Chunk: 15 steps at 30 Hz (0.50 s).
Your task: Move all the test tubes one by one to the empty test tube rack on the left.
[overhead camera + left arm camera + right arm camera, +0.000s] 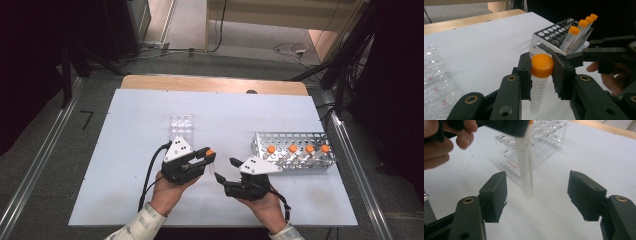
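The left gripper (541, 72) is clamping its jaws on the orange cap of a clear graduated tube (537, 92), which is hanging upright above the white table (135, 130), just in front of the person's left hand (165, 192). The right gripper (537, 195) is standing with its jaws wide apart and nothing between the pads; seen from its own camera, the tube's rounded bottom is dangling just beyond and between them. This is looking like a hand-over just finished, so the next carry is probably toward one of the racks. To do it well, the left hand should be keeping the tube vertical, since a grip on the cap alone is letting the body swing, and the right gripper should be backing clear without brushing the tube's tip. Farther off, the metal rack (292, 150) is holding four orange-capped tubes (297, 148) at the right, and the clear plastic rack (181, 125) is standing behind the left gripper. The left gripper view is showing the cap grip and the tube's markings; the high view is giving the layout of both racks, which the gripper views are cropping.
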Each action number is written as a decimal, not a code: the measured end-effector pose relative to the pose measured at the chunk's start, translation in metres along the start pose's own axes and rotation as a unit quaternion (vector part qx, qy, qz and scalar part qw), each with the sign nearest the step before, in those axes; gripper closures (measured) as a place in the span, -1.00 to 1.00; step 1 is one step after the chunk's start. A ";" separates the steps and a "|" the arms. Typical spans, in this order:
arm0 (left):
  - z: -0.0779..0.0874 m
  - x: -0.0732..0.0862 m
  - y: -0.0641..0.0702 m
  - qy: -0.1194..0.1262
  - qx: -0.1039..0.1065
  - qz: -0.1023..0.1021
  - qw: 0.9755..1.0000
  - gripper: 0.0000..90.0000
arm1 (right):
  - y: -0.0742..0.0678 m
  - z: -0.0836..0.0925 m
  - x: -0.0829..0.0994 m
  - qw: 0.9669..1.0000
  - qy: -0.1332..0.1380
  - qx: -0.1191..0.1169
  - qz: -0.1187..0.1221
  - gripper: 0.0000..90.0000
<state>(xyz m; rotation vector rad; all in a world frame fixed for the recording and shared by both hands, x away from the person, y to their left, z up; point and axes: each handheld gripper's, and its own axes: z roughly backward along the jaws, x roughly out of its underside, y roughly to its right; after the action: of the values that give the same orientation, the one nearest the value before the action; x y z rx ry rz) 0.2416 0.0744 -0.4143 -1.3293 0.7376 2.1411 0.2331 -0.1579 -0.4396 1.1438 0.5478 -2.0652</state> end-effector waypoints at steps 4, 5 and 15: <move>-0.002 -0.010 -0.004 0.004 -0.007 -0.002 1.000 0.57 | 0.007 0.018 0.008 1.000 0.002 0.010 -0.005 -0.45; -0.002 -0.013 -0.005 0.004 -0.010 -0.003 1.000 0.57 | 0.007 0.018 0.008 1.000 0.002 0.010 -0.005 -0.45; -0.012 -0.038 -0.026 0.007 -0.040 -0.004 0.999 0.57 | 0.012 0.055 0.029 1.000 0.010 0.020 -0.021 -0.46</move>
<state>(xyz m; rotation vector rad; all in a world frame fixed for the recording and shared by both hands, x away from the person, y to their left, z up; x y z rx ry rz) 0.2815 0.0798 -0.3885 -1.3861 0.6575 2.1772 0.2013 -0.2126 -0.4357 1.1875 0.5471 -2.1102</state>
